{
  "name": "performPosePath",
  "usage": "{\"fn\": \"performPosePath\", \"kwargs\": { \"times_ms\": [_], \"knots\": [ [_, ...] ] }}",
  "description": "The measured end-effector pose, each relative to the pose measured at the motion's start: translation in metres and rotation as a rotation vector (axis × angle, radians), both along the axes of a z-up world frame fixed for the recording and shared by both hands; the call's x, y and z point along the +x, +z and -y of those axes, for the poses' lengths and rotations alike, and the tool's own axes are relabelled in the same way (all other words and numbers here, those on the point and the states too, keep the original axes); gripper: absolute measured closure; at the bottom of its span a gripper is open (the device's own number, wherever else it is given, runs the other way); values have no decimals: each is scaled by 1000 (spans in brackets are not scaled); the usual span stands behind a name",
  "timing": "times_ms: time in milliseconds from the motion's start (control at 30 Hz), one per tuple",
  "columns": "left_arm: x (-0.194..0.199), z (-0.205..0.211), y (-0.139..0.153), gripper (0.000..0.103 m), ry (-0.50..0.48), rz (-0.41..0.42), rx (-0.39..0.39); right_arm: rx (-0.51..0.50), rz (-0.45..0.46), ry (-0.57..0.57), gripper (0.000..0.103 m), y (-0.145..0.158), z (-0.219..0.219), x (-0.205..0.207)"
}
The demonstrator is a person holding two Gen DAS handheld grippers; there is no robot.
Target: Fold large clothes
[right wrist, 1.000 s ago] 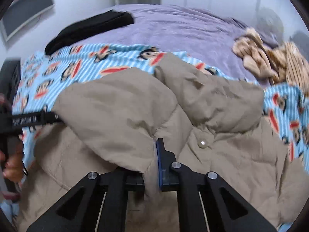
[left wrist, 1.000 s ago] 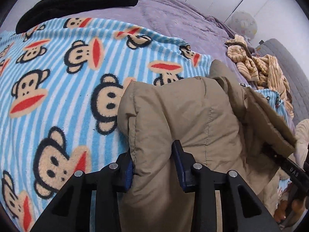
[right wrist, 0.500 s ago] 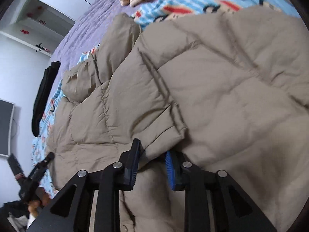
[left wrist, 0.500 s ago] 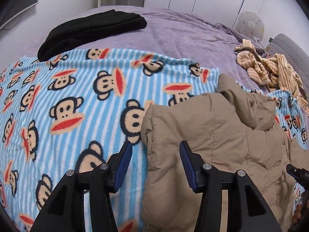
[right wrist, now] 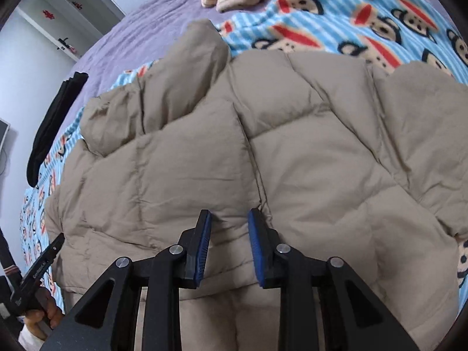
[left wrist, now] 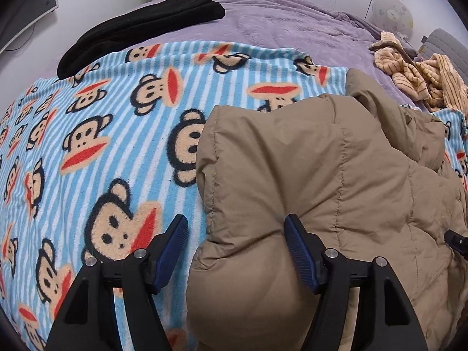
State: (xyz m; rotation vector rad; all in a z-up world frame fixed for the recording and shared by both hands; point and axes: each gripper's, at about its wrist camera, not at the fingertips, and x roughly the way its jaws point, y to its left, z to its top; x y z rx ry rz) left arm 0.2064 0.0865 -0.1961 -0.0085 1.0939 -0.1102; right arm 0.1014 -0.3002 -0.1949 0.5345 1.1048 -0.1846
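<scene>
I am looking along two claws at a bed. My left claw (left wrist: 235, 234) has its jaws wide apart; they have just been opening. A puffy fold of the tan quilted jacket (left wrist: 321, 175) bulges up between them: the right pad touches the fabric, while the left pad stands clear of it over the monkey-print blanket (left wrist: 87, 134). The jacket is not clamped.

In the left wrist view the jacket fills the area from 6 o'clock round to 3 o'clock, lying on the blue-and-white striped blanket, which spreads from 7 to 11 o'clock. A folded black garment (left wrist: 140, 26) lies on the purple bedspread (left wrist: 292, 20) at 11 o'clock. A crumpled tan striped garment (left wrist: 421, 76) sits at 2 o'clock.

My right claw (right wrist: 228, 219) has its jaws a narrow gap apart; they have just closed a little. They sit over a stitched seam of the jacket (right wrist: 292, 146), and I cannot tell whether the pads press on fabric. In the right wrist view the jacket covers the centre, its back panels spread flat, a sleeve folded across toward 11 o'clock. The tip of the left claw (right wrist: 46, 259) shows at 8 o'clock, with the person's hand (right wrist: 48, 311) below it.
</scene>
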Motion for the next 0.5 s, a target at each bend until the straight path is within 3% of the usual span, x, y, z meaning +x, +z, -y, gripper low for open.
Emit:
{"fn": "performPosePath", "kwargs": {
  "times_ms": [167,233,333,500],
  "knots": [
    [-6,4,19,33,-21,2,59,-41,-15,12,72,8,6,-15],
    [-14,8,29,33,-43,12,61,0,-1,-7,71,15,14,-25],
    [-29,19,40,33,-71,8,61,69,10,-52,56,20,27,-45],
    [-59,50,41,33,-123,-57,28,137,8,-73,47,20,32,-68]
  ]
}}
